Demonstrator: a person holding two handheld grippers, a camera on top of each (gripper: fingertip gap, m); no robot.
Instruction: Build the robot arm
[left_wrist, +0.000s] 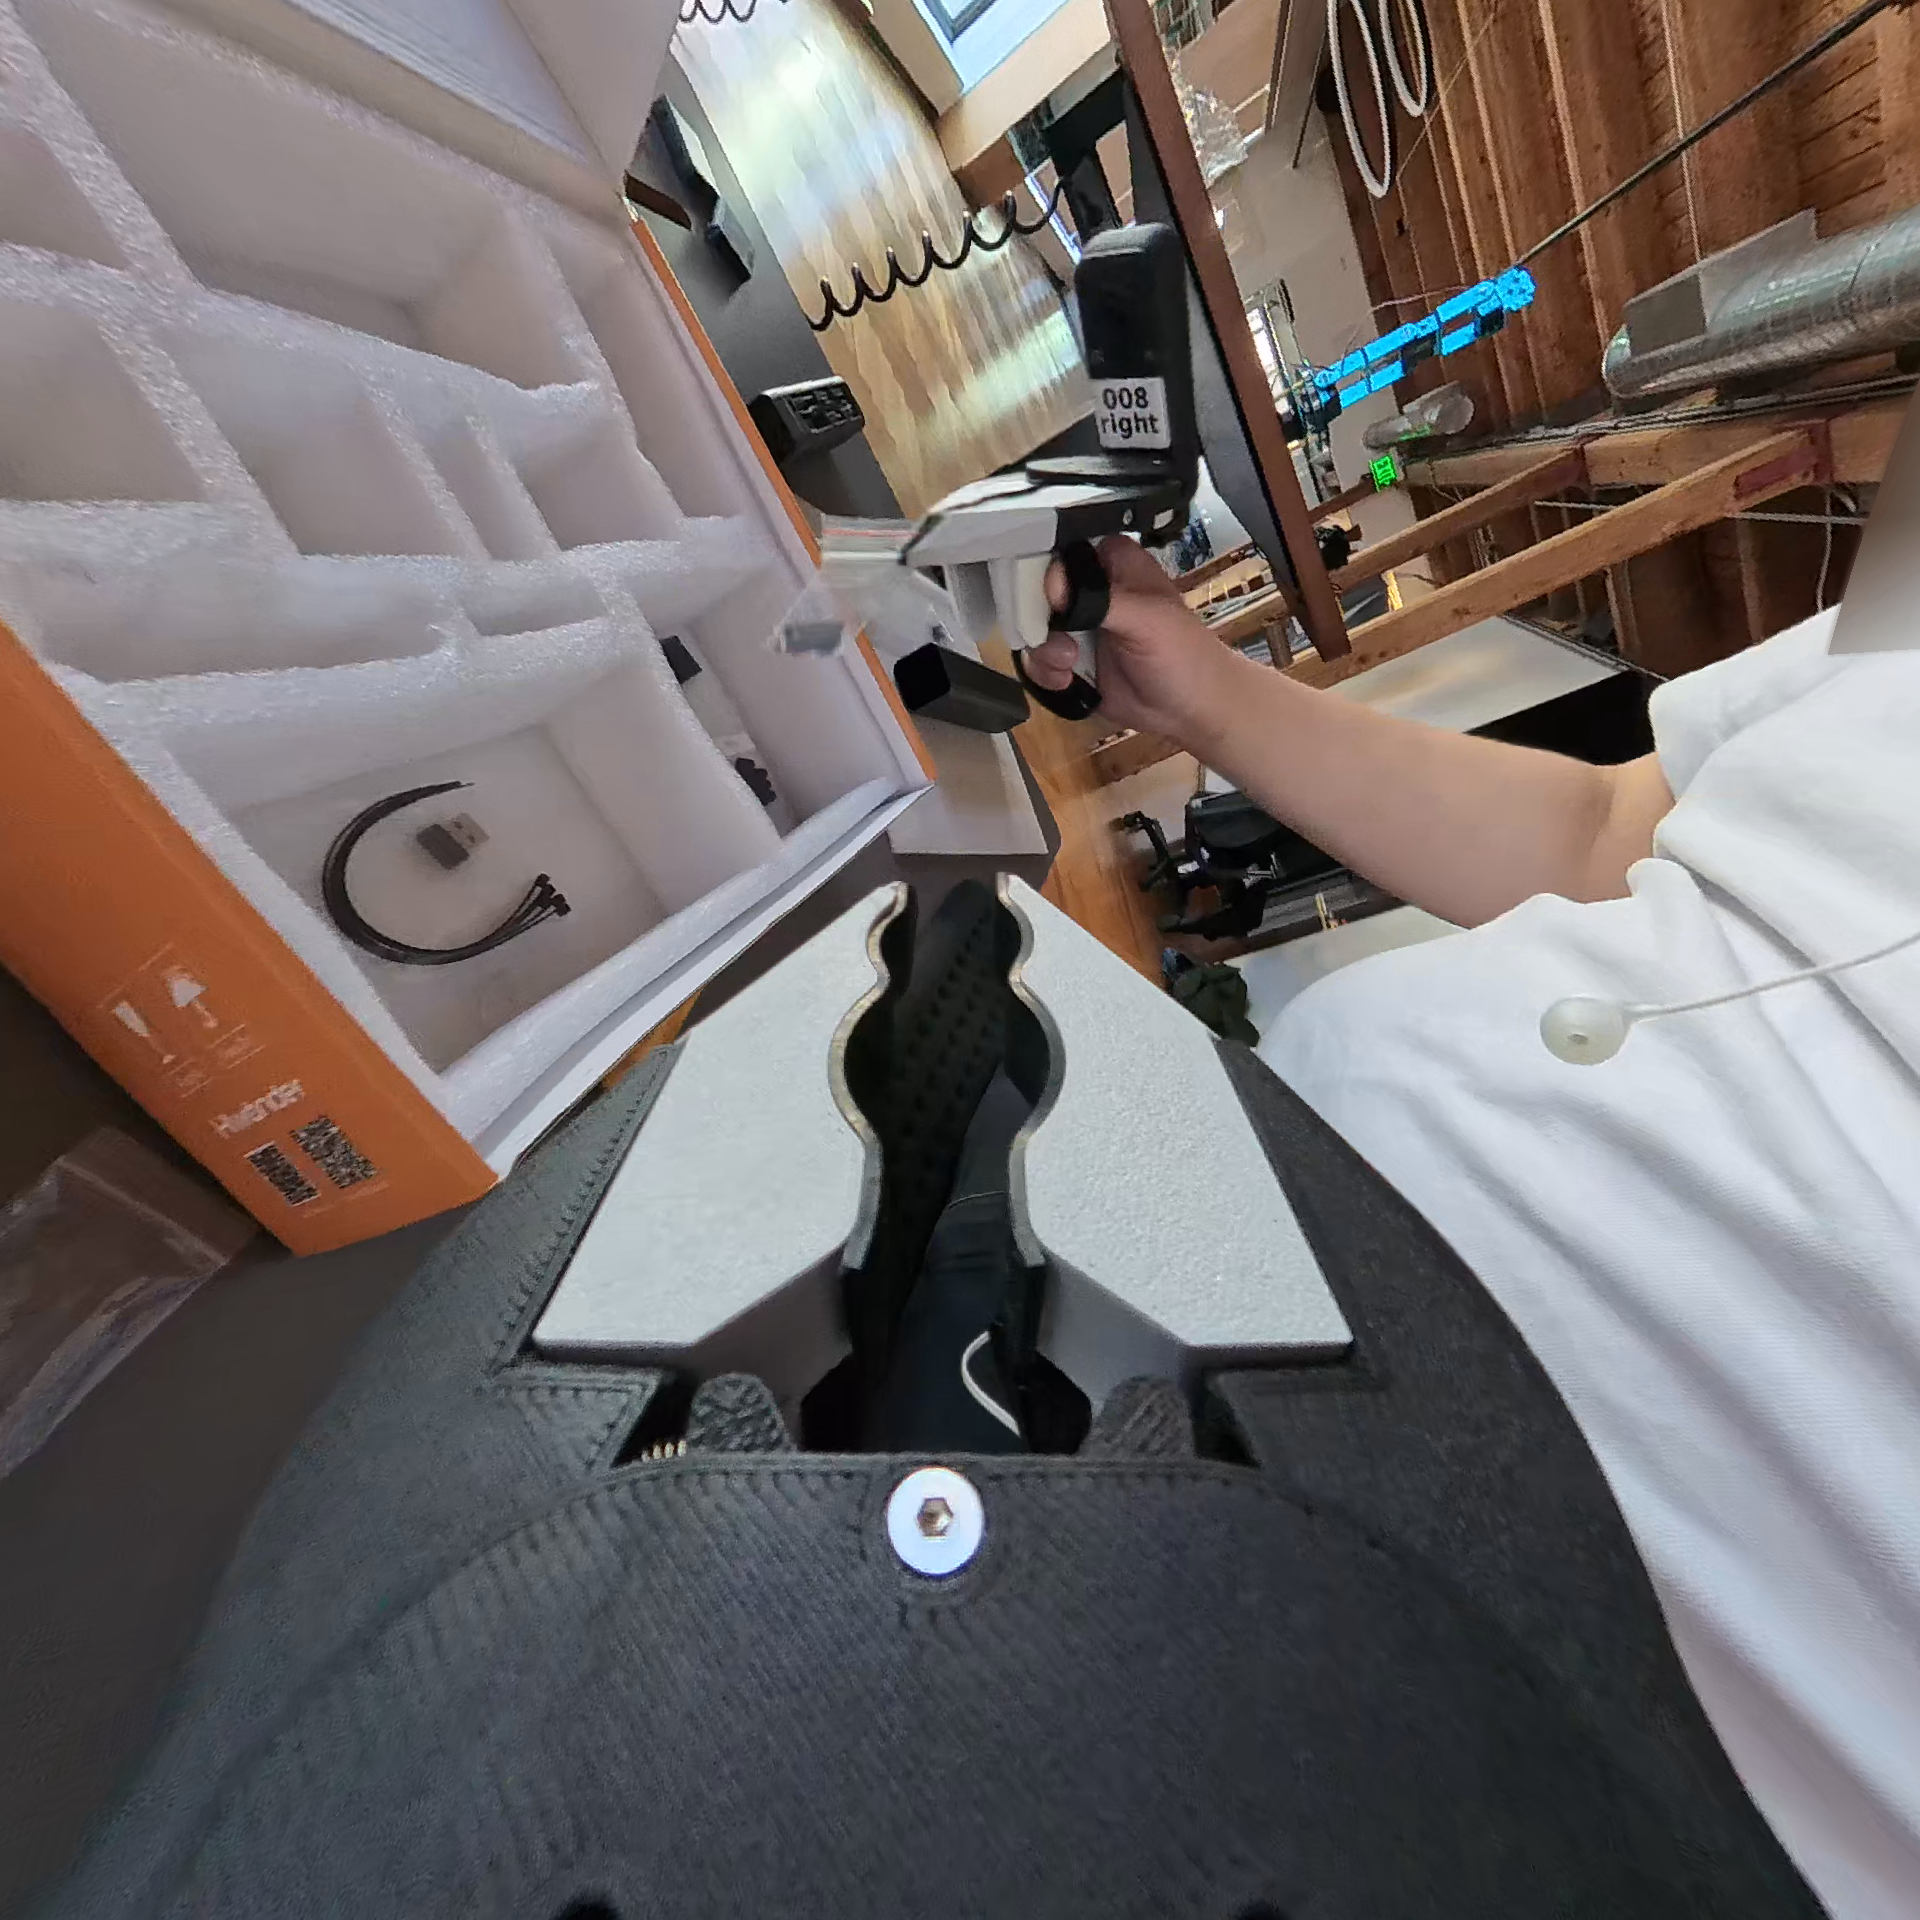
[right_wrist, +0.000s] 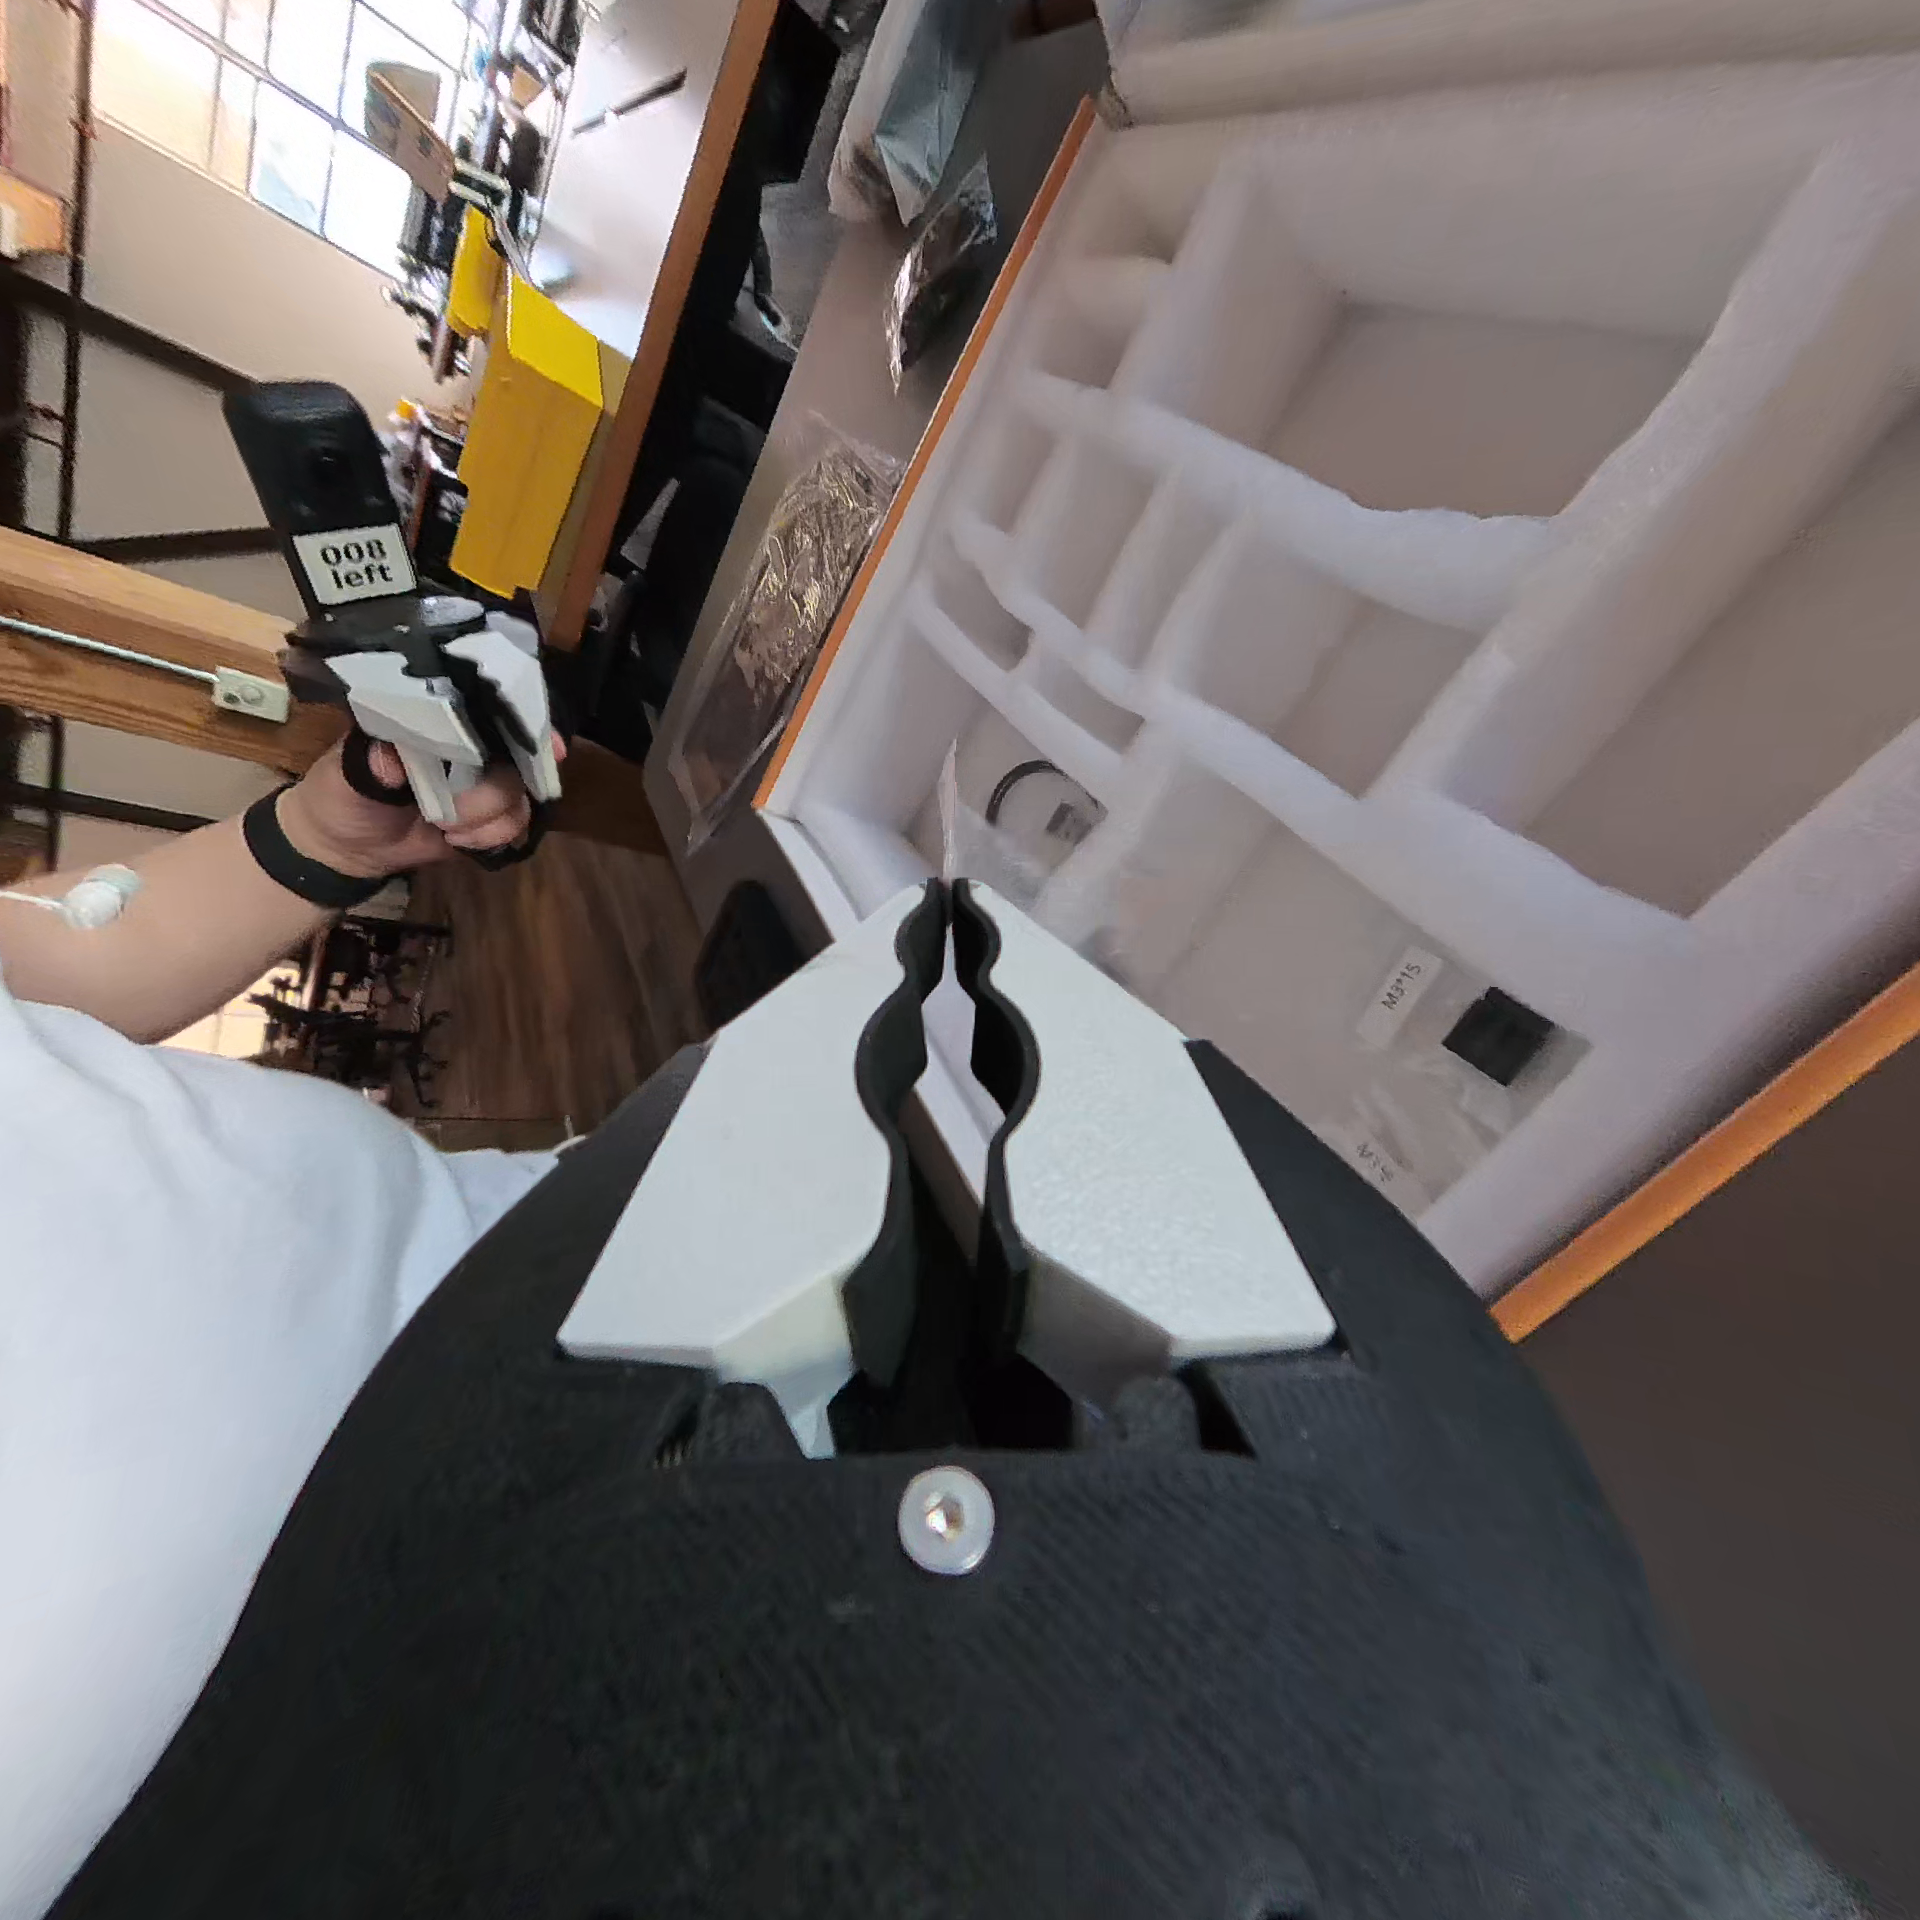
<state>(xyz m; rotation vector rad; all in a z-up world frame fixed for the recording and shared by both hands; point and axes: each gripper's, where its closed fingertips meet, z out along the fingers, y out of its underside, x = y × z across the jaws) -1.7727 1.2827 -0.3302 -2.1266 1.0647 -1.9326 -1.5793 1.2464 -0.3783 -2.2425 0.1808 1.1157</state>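
Right gripper (right_wrist: 940, 885): fingertips pinched together on 1 small clear bag (left_wrist: 831, 587). The bag has a red strip along its top and a grey part inside. It hangs over the near edge of the box. From the right wrist view it's edge-on, just a thin clear sliver above the tips.

Left gripper (left_wrist: 948, 891): fingers a narrow gap apart, nothing seen between them. It's held in the air beside the box, well apart from the right one.

Counts:
- 1 orange box (left_wrist: 125, 904) with a white foam insert (right_wrist: 1455, 540) cut into many compartments, most bare
- 1 bundle of black cable ties (left_wrist: 416, 914) in a corner compartment, with 1 small metal plug-in stick (left_wrist: 452, 836) inside its curl
- 1 black square part (right_wrist: 1496, 1034) in another compartment, next to 2 white labels (right_wrist: 1403, 997)
- 3 loose bags on the table beside the box: 1 with brassy hardware (right_wrist: 800, 582), 1 with black parts (right_wrist: 935, 281), 1 clear (left_wrist: 83, 1278)

Writing:
- 1 white printed sticker on each gripper's camera mount
- box side carries a brand word, handling symbols and 2 barcode patches (left_wrist: 312, 1158)
- the 2 labels carry short printed codes

Person is in a white shirt (left_wrist: 1662, 1351).
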